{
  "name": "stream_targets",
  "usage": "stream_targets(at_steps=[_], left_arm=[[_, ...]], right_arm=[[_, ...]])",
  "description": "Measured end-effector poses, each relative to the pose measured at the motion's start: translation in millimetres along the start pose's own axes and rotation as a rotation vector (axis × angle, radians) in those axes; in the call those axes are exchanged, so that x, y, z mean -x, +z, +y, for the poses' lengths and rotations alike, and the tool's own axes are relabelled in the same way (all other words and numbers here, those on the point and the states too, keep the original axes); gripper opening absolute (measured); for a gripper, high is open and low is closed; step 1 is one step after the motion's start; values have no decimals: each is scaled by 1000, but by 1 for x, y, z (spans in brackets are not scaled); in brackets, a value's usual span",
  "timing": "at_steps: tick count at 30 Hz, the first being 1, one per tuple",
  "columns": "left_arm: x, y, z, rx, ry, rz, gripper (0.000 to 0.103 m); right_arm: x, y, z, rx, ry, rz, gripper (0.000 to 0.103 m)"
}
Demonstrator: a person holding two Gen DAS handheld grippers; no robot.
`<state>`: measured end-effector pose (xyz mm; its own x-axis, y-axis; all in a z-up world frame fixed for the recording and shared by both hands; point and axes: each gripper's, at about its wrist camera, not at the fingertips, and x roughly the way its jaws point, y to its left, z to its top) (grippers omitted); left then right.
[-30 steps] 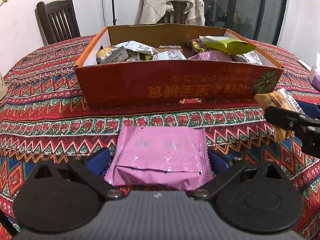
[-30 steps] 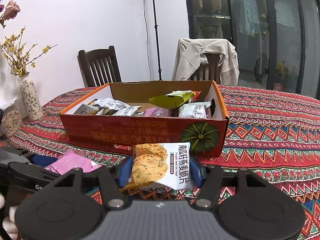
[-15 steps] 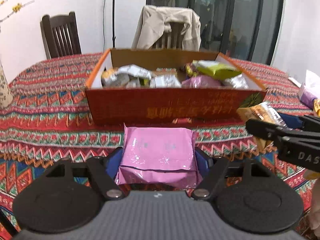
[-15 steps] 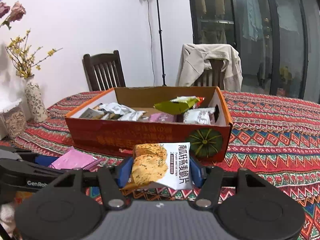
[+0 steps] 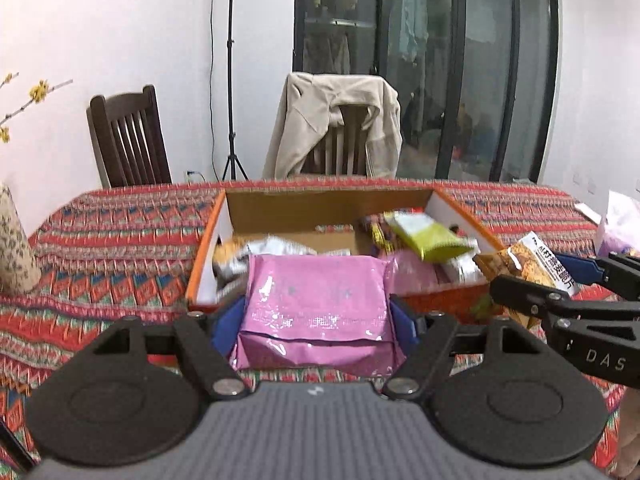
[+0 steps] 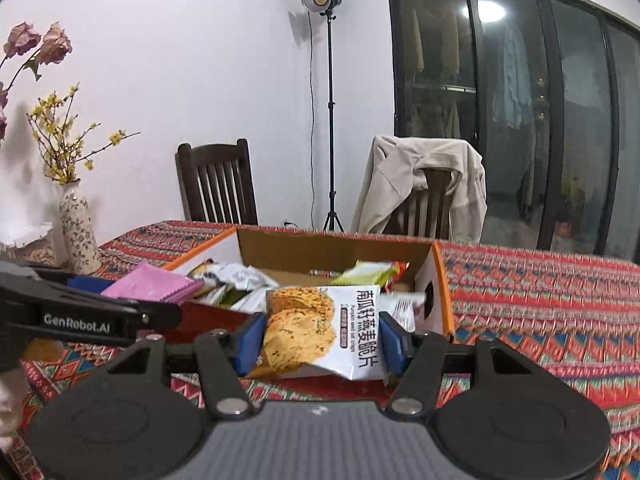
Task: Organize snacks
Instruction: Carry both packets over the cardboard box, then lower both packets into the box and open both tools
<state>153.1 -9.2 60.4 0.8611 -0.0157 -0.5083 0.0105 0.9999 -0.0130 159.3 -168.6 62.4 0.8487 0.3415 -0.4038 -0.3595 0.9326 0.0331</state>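
The left gripper (image 5: 316, 320) clamps the pink packet (image 5: 316, 304) between its blue pads, just before the cardboard box (image 5: 448, 300). The right gripper (image 6: 316, 338) pinches an oat-crisp packet (image 6: 320, 328) at the box's near right corner. The box sits on a patterned tablecloth (image 6: 540, 304); behind it stand two chairs (image 6: 218, 184).
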Motion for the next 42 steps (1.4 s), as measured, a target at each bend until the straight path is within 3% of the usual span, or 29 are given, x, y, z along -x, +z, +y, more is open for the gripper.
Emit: stream_targets(at_steps=[11,21,32,42], left_arm=[[-33,43,4,39,35,-57,76],[-69,69,22,120,82,-101,76],[-105,53,37,154,87,-96,76],[-113,43,49,163,85,-88,78]], right_arm=[[-43,44,-5,-18,-22,-13,59],[-96,64,-13,-76,-68,-29,59],[-121,49,-22,-71,-91,-66,59],[-132,41,-22,-39,-96,-34,61]])
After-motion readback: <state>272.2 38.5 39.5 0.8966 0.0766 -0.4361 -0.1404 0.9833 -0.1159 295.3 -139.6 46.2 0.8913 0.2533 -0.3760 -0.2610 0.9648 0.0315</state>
